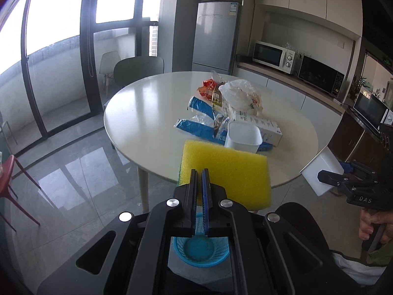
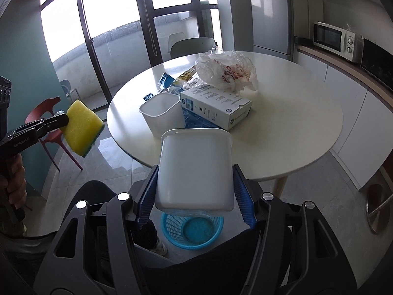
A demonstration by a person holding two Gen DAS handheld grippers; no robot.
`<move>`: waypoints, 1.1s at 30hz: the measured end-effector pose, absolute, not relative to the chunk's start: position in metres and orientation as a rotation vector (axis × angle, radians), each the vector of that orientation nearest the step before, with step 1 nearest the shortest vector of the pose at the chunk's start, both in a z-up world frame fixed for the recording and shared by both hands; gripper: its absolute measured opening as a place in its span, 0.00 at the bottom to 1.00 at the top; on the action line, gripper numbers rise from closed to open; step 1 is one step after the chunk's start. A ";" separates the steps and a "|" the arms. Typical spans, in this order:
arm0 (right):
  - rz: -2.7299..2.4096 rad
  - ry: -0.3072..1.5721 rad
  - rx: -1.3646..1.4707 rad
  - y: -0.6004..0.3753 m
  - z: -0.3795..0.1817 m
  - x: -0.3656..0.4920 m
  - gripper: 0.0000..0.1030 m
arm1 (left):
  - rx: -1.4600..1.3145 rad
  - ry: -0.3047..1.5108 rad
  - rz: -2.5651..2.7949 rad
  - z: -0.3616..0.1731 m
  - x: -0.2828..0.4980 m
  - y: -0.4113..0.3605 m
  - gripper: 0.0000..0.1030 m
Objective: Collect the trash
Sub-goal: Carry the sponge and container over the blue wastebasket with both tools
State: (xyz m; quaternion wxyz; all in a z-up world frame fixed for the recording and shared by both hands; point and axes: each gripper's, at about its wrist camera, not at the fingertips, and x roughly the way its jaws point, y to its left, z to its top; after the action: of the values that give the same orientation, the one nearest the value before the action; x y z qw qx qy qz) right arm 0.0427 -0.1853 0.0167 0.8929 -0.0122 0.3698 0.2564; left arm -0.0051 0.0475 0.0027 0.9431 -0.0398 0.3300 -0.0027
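Left gripper (image 1: 199, 172) pinched fully on 1 edge of sponge (image 1: 228, 169), soft, light; right gripper (image 2: 195, 184) half-wide, clamping tub (image 2: 195, 167) by its sidewalls, judged stiff, slick; both above blue basket (image 2: 192, 228), short of table (image 2: 282, 132).

Both wrist cameras are looking forward and downward along their own fingers, hovering off the near edge of the round table (image 1: 137, 113), fairly close to it. The left one is sitting left of the right one, each catching the other gripper at its frame's side. Both are sharing the table, the fridge (image 2: 270, 12) and the blue basket (image 1: 200, 250) below.
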 end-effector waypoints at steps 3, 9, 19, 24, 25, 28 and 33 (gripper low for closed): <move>0.552 0.799 -0.027 -0.183 0.005 0.032 0.54 | -0.101 0.725 -0.010 -0.019 -0.005 0.050 0.03; 0.566 0.881 -0.042 -0.175 -0.027 0.027 0.54 | -0.096 0.823 -0.026 -0.063 0.002 0.040 0.03; 0.559 1.012 -0.034 -0.156 -0.099 0.037 0.54 | -0.142 0.966 -0.020 -0.127 0.020 0.044 0.03; 0.573 1.077 -0.023 -0.144 -0.131 0.045 0.54 | -0.160 1.024 -0.001 -0.155 0.031 0.048 0.03; 0.574 1.088 -0.022 -0.142 -0.137 0.047 0.54 | -0.162 1.033 0.000 -0.160 0.033 0.048 0.03; 0.582 1.121 -0.012 -0.135 -0.152 0.056 0.54 | -0.178 1.051 0.001 -0.173 0.039 0.049 0.03; 0.585 1.170 -0.016 -0.122 -0.177 0.064 0.54 | -0.201 1.086 0.023 -0.196 0.052 0.054 0.03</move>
State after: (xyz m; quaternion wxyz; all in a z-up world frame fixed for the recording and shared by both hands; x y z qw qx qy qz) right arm 0.0637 -0.1220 -0.1772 0.7936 -0.0073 0.5441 0.2722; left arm 0.0525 0.0544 -0.1957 0.8512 -0.0954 0.5159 0.0108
